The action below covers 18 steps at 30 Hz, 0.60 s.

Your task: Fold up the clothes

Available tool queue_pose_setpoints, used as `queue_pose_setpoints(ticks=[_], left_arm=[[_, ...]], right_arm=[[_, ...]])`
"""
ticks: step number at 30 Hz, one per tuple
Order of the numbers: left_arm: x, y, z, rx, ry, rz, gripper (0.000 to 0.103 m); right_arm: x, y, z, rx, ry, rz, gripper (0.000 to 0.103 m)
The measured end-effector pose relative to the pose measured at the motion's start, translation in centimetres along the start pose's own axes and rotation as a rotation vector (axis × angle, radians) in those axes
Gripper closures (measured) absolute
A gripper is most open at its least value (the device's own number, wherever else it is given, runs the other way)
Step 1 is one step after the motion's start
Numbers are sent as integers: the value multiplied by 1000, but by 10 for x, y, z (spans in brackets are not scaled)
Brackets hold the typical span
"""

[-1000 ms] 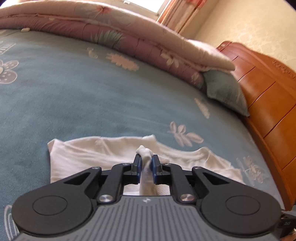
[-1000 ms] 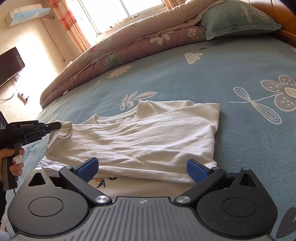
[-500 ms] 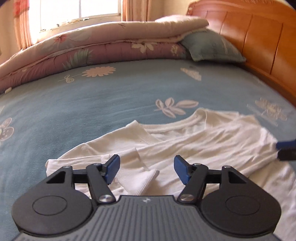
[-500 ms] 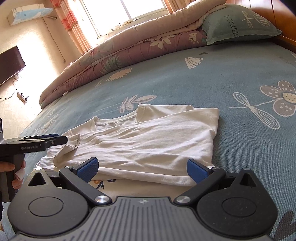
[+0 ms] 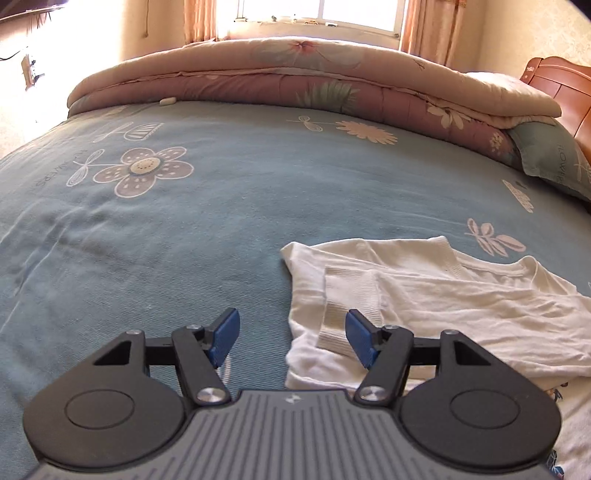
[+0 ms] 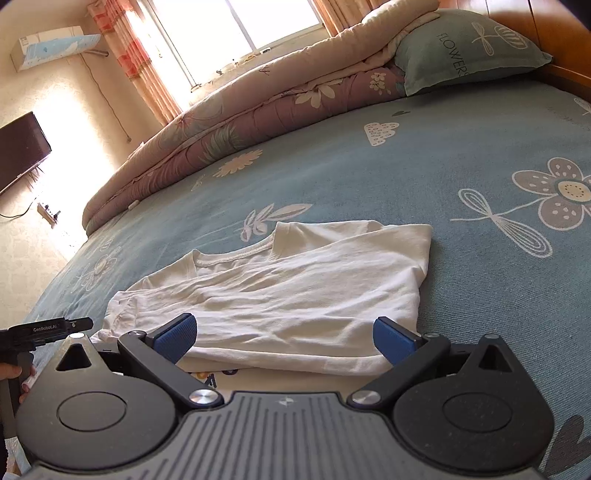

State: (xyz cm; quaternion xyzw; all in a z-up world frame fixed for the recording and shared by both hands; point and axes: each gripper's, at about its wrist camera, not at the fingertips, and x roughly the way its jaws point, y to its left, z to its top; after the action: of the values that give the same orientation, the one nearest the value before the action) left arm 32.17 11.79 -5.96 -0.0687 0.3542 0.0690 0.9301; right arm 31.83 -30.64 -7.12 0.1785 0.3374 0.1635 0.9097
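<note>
The near part of the white T-shirt (image 6: 295,295) was hidden behind the grippers' bodies in both views, and a coloured print on its lower layer showed only as a sliver, too little to read. The person showed only as fingers (image 6: 14,369) at the left border of the right wrist view, wrapped round the handle of the left gripper (image 5: 291,338). Wording on the blue bedsheet (image 5: 184,240) was too small to make out.

The sheet, printed with flowers and leaves, covered the whole bed. A folded pink floral quilt (image 5: 314,88) lay along the far edge under a bright window (image 6: 236,33), with a green pillow (image 6: 465,48) at the corner by the wooden headboard (image 5: 561,85). A wall air conditioner (image 6: 55,46) and a dark television (image 6: 20,151) hung on the wall to the left.

The T-shirt lay flat near the bed's near edge, one side folded over the body, its ribbed sleeve cuff (image 5: 351,306) turned inward.

The left gripper pointed downward over the shirt's left edge; its jaws had just been opening and stood apart, gripping nothing, with sheet and shirt edge below the gap. The right gripper (image 6: 282,338) tilted down at the shirt's near hem, jaws spread wide and clamping nothing.
</note>
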Motion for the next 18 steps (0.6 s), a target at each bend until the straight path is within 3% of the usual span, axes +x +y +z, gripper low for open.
queue_pose_setpoints(ticks=[4, 8, 12, 14, 15, 18], left_arm=[[1, -22, 6, 60, -28, -86, 38], [18, -75, 5, 193, -39, -183, 37], [43, -124, -11, 304, 4, -234, 36], [53, -132, -23, 316, 73, -239, 35], [52, -132, -30, 337, 64, -240, 35], [44, -130, -30, 351, 92, -251, 34]], right_arm=[[6, 5, -2, -55, 4, -15, 0], [30, 24, -5, -292, -37, -142, 0], [55, 16, -16, -343, 84, -97, 0], [51, 18, -22, -458, 122, -128, 0], [48, 16, -23, -478, 141, -143, 0], [31, -1, -22, -418, 148, -122, 0]])
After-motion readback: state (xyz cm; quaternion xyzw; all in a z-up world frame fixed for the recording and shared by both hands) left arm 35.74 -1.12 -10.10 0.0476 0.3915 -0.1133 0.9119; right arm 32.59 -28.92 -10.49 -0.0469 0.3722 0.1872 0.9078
